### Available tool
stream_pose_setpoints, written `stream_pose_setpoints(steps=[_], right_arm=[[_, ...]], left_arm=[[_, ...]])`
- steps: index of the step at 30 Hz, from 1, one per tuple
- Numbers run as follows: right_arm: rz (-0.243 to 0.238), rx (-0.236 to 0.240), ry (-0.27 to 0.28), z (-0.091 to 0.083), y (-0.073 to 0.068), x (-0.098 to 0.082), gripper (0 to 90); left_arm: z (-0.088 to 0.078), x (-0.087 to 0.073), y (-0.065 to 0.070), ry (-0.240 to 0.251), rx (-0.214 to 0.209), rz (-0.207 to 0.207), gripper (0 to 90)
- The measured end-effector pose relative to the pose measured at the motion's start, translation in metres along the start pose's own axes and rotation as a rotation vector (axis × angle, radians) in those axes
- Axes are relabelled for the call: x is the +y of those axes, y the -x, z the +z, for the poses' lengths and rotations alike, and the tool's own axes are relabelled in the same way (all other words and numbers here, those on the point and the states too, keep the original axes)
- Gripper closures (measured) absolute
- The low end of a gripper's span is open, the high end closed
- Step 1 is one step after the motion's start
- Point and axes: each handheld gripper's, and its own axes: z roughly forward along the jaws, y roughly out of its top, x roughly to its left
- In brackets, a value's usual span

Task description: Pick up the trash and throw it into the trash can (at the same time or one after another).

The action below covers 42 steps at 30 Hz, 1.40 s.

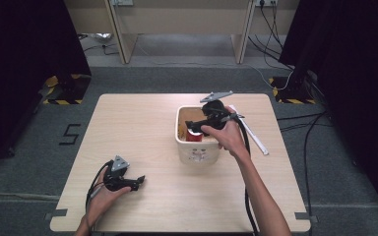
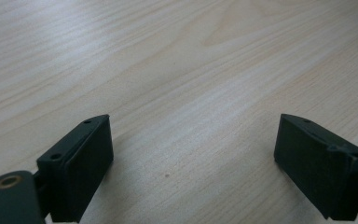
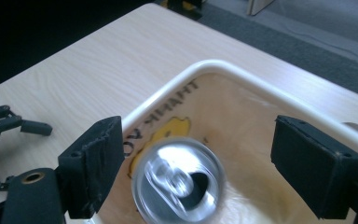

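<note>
L gripper [image 1: 139, 181] lies low on the tabletop [image 1: 142, 132] at the near-left, held in the L hand [image 1: 103, 194]. Its jaws stand wide apart w/ nothing but bare wood between them; it looks parked, well apart from the work.

Mid-right: cream tub [image 1: 197, 150] w/ print on its front stands on the tabletop. Red can [image 1: 195, 135] sits upright inside it; in the right gripper view its silver top [image 3: 179, 181] shows the tab end up, opening visible, slightly blurred.

R gripper [image 1: 195, 125] hangs over the tub, R hand [image 1: 229, 137] behind it. Jaws spread wide, either side of the can & above it, pads not touching it, so the can is free & resting in the tub.

Judgement: step in hand is releasing the can & backing out. To do it well: keep jaws fully open, lift straight up so pads don't clip the can rim or tub wall, then swing away only once clear.

Far right: a white strip [image 1: 253, 135] lies on the tabletop beside the tub.
</note>
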Motion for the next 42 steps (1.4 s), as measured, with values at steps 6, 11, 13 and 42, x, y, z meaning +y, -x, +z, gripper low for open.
stream_pose_setpoints(steps=[6,11,13,42], right_arm=[[0.016,-0.082,0.026,-0.019,0.015,-0.002,17.9],[0.025,-0.144,0.032,-0.032,0.029,-0.008,19.2],[0.04,-0.159,0.035,-0.04,0.038,-0.013,23.6],[0.16,-0.291,0.023,-0.054,0.104,-0.056,31.9]], left_arm=[[0.0,0.0,0.0,-0.002,-0.001,0.0,10.8],[0.0,0.0,0.0,-0.004,-0.001,0.001,10.8],[0.0,0.0,0.0,-0.003,-0.001,0.0,10.8],[0.0,0.0,0.0,-0.001,-0.001,0.0,10.8]])
